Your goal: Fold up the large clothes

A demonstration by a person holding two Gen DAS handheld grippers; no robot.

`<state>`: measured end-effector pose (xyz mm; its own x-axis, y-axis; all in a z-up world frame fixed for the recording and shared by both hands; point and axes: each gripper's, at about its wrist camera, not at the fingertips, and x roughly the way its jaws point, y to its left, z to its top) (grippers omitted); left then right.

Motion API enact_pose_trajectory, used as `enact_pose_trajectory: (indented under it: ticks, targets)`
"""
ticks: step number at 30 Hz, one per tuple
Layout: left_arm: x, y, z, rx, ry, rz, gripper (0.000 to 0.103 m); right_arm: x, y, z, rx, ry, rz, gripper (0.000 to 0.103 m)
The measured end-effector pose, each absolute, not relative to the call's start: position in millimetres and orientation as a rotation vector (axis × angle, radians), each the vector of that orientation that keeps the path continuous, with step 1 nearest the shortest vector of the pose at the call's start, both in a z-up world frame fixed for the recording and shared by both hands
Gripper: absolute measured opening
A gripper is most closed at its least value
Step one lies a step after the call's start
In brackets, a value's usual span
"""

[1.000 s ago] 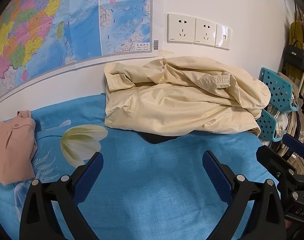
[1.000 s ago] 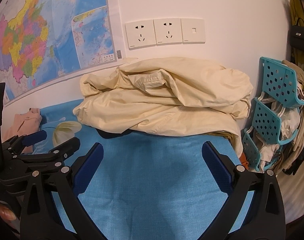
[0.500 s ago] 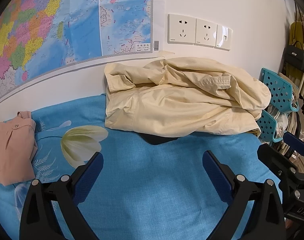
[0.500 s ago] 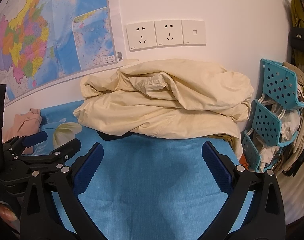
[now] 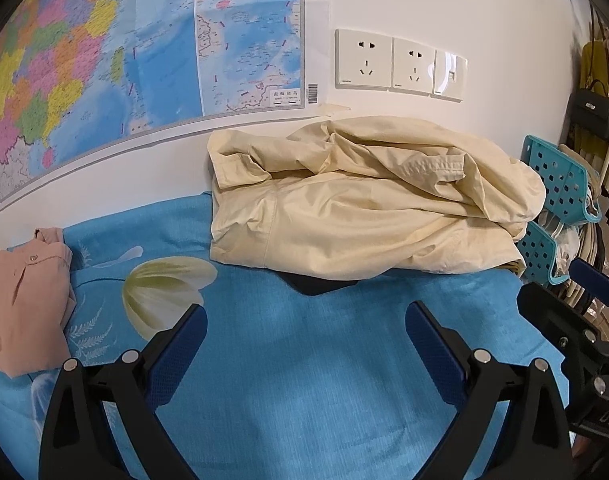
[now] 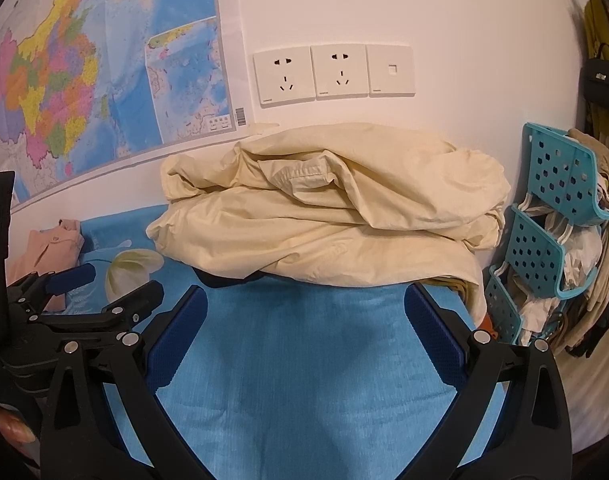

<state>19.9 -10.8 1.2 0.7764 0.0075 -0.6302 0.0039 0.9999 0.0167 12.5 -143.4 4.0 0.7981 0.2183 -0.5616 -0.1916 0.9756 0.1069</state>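
My left gripper (image 5: 304,320) hangs over the blue sheet (image 5: 304,380), jaws spread wide with nothing between them. My right gripper (image 6: 304,304) is the same: fully apart, empty, above bare sheet. In the left view the right gripper shows at the right edge, and in the right view the left one shows at the left edge, so the two sit side by side, near each other but apart.

The cream garment (image 5: 364,208) lies crumpled in a heap at the back edge of the sheet, against the wall, toward the back right corner. Its folds pile on one another; a cuff or hem band (image 6: 304,174) shows on top. A dark cloth (image 5: 320,286) peeks out from under its front edge. Neither gripper touches the heap.

A pink garment (image 5: 24,296) lies at the left edge of the sheet, well apart from the cream one, with a printed flower (image 5: 164,288) between them. On the wall behind are a map (image 5: 124,52) and sockets (image 5: 400,64). A teal rack (image 6: 552,232) stuffed with cloth stands just off the right edge.
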Motion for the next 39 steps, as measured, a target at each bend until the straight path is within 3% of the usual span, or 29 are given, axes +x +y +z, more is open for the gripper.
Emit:
enact_pose_trajectory:
  ticks: [20,31,39]
  targets:
    - [50.8,-5.9,-5.2,0.014,0.716,0.020,0.096,35.8,-139.8,7.5,-0.012,0.600,0.240,0.097]
    - [104.4,23.9,-25.1,-0.047,0.788,0.063,0.096,131.4,-103.3,25.7,-0.218,0.591,0.298,0.097]
    - [119.6,40.9,-39.3,-0.048,0.811,0.103,0.096,201.8,-55.9,-3.4,-0.454,0.665,0.323,0.097]
